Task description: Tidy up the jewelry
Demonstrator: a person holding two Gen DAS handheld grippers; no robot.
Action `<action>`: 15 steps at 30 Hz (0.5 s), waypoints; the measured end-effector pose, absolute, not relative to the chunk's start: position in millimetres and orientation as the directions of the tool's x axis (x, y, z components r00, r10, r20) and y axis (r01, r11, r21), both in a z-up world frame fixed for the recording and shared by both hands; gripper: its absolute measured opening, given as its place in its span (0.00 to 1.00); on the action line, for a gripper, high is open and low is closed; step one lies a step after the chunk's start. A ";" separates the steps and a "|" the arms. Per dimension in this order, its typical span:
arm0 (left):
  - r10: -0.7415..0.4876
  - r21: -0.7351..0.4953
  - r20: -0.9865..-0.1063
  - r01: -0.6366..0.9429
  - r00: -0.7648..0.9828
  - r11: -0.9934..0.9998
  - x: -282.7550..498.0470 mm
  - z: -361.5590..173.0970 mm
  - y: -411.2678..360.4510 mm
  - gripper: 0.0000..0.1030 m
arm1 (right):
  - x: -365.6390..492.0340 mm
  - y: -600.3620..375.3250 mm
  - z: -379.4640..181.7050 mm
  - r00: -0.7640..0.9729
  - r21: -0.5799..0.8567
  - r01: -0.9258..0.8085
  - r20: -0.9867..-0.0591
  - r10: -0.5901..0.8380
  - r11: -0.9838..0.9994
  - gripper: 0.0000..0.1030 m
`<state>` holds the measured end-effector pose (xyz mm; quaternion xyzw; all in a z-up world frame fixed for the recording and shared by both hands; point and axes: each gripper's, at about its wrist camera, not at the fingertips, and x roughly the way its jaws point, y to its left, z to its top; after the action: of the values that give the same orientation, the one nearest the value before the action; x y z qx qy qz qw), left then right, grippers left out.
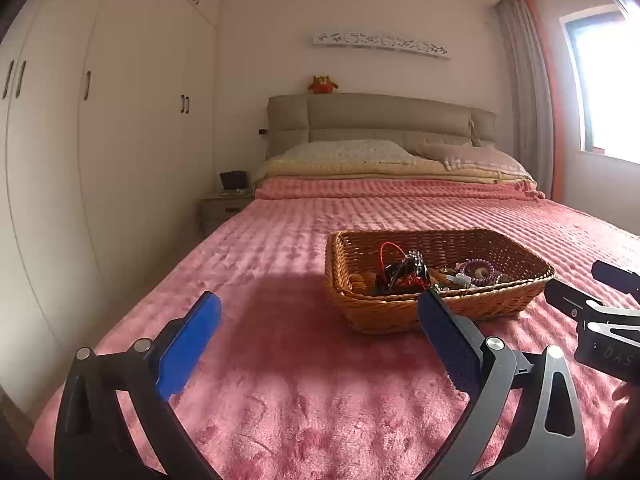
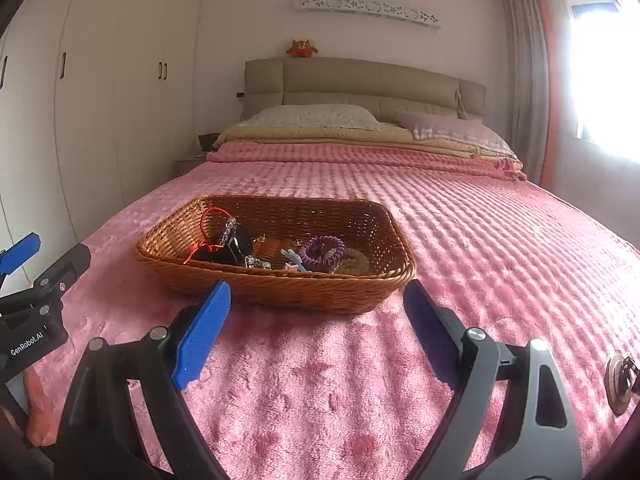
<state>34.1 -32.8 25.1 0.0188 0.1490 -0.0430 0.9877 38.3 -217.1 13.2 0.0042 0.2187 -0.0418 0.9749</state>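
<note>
A wicker basket (image 2: pixel 276 280) of jewelry (image 2: pixel 320 250) is parked on the pink bed (image 2: pixel 480 240), both left tongs (image 1: pixel 320 320) and right tongs (image 2: pixel 316 308) spread wide and empty, nothing blocking.

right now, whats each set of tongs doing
left tongs: open, holding nothing
right tongs: open, holding nothing

Left gripper (image 1: pixel 320 320), right gripper (image 2: pixel 316 312): both agape

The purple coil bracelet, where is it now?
In the right wrist view, the purple coil bracelet lies inside the wicker basket, toward its right end, beside a beige ring.
</note>
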 end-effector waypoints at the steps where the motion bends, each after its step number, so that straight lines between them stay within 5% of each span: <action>1: -0.080 0.028 -0.297 0.093 0.952 0.995 33.5 25.3 -33.7 0.93 | 38.3 -216.8 12.9 0.901 -0.011 0.083 -0.427 -0.080 0.996 0.82; 15: -0.095 0.038 -0.296 0.111 0.950 0.993 30.8 26.7 -35.1 0.93 | 38.1 -222.2 12.3 0.897 0.017 0.085 -0.437 -0.070 0.996 0.82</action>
<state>30.8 -35.1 26.7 0.0268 0.1486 -0.0520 0.9872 38.1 -222.2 12.3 0.0177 0.2236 -0.0398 0.9737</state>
